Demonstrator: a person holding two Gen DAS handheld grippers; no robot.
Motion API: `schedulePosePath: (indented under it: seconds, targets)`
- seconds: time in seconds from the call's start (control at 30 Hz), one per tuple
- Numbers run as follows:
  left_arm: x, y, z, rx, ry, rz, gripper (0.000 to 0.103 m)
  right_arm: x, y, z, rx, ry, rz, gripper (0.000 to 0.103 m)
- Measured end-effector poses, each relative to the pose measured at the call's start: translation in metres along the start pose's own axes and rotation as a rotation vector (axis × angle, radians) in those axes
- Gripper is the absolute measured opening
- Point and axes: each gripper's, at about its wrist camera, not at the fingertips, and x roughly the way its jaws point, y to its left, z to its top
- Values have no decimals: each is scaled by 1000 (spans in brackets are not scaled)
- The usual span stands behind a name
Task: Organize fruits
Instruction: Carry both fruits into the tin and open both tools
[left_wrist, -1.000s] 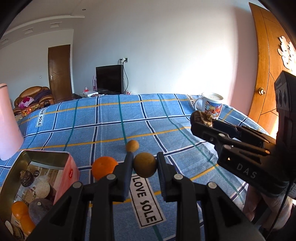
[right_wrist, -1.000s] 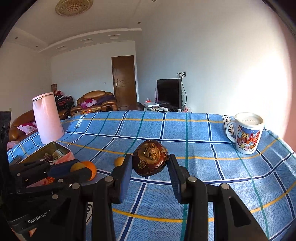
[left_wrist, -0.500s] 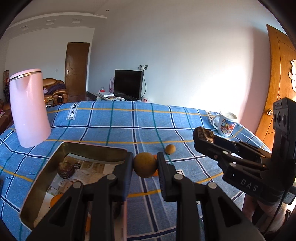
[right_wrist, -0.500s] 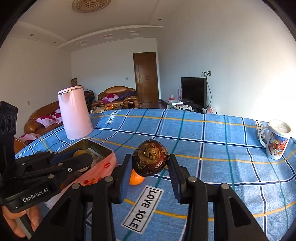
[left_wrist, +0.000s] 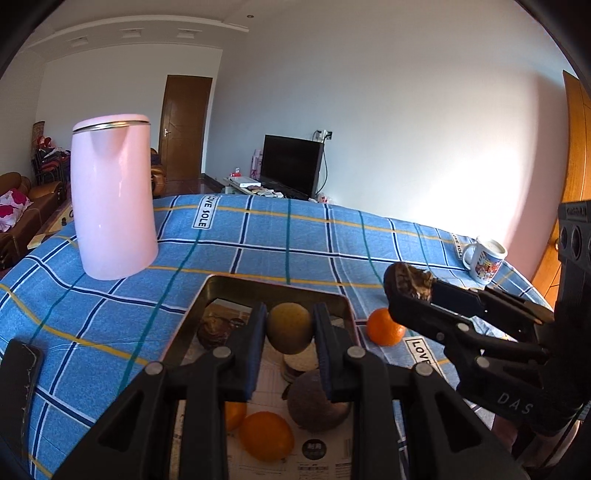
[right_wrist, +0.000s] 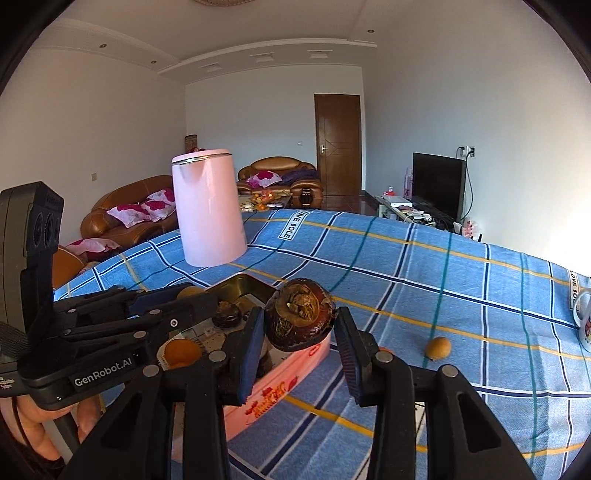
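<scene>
My left gripper (left_wrist: 289, 328) is shut on a small round yellow-brown fruit (left_wrist: 289, 325) and hangs over the open metal tin (left_wrist: 273, 285). The tin holds oranges (left_wrist: 266, 435), a dark round fruit (left_wrist: 314, 406) and other pieces. My right gripper (right_wrist: 299, 328) is shut on a dark brown, rough-topped fruit (right_wrist: 301, 314), just over the tin's pink right wall (right_wrist: 280, 391). In the left wrist view that gripper (left_wrist: 410, 286) comes in from the right. An orange (left_wrist: 385, 326) lies on the cloth right of the tin. A small tan fruit (right_wrist: 437, 347) lies further right.
A tall pink kettle (left_wrist: 112, 199) stands behind the tin on the blue checked cloth (left_wrist: 258, 240). A printed mug (left_wrist: 485, 260) stands at the far right edge. A dark phone (left_wrist: 16, 380) lies at the left. A person's hand (right_wrist: 33, 413) holds the left gripper.
Both grippers have swept left across the cloth with their fruits still held. The tin has come from the lower left to right under the left gripper, and the kettle is now in full view.
</scene>
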Motion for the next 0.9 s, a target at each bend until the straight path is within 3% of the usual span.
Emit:
schedulePosePath:
  seconds: [0.5, 0.9]
  targets:
    - [7, 41, -6, -37, 60, 57, 27, 50, 48, -1, -74, 126, 74, 41]
    - [15, 52, -11, -49, 103, 69, 27, 71, 61, -10, -120, 217, 88, 41]
